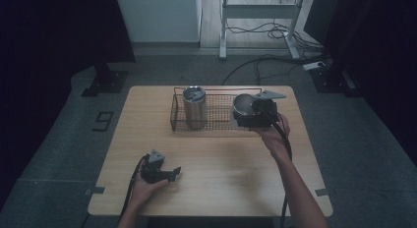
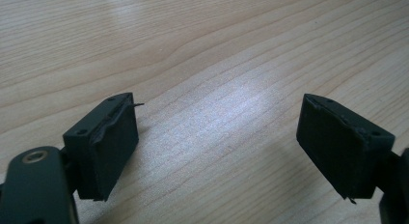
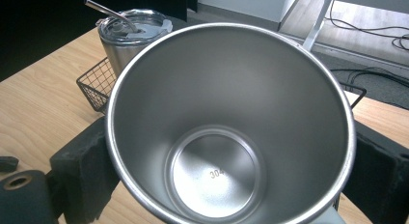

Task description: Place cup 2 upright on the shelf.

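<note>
The right gripper (image 1: 248,115) is closed on an open, shiny steel cup (image 3: 231,122), one jaw on each side of its wall. The cup is at the right end of the black wire basket (image 1: 216,121), at the far part of the light wood worktop (image 1: 221,179). A lidded steel tumbler w/ straw (image 1: 194,107) stands upright in the basket's left end. The left gripper (image 1: 173,173) rests near the front left of the worktop, jaws wide apart, nothing btw them.
</note>
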Motion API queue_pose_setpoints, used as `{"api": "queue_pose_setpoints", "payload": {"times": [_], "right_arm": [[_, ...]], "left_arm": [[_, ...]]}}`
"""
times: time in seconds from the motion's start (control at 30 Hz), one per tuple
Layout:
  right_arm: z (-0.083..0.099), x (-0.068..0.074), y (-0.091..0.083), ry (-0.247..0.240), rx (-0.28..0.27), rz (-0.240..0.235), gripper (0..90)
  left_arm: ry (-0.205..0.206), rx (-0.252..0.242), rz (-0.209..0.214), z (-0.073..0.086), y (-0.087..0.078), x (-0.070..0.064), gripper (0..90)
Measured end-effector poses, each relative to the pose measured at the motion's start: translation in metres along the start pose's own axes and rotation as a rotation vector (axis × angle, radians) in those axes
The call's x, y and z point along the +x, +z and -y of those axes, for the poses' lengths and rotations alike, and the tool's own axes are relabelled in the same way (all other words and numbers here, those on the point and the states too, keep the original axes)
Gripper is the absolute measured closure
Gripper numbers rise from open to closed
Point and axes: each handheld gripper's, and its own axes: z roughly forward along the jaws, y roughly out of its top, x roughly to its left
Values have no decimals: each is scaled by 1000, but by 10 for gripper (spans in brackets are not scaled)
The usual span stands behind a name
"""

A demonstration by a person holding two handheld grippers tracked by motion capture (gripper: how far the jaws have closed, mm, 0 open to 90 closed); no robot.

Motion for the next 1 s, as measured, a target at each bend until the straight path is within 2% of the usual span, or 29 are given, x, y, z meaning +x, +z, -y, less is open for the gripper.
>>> {"api": "queue_pose_setpoints", "payload": {"times": [0.43,0.7,1.0], "right_arm": [[-16,-1,13,0,13,20,67],[-27,-1,29,-6,27,24,67],[-31,-8,49,16,49,32,67]], "left_arm": [[8,3,-11,0,1,-2,149],[9,5,-6,0,1,-1,149],[12,6,-2,-1,1,-1,149]]}}
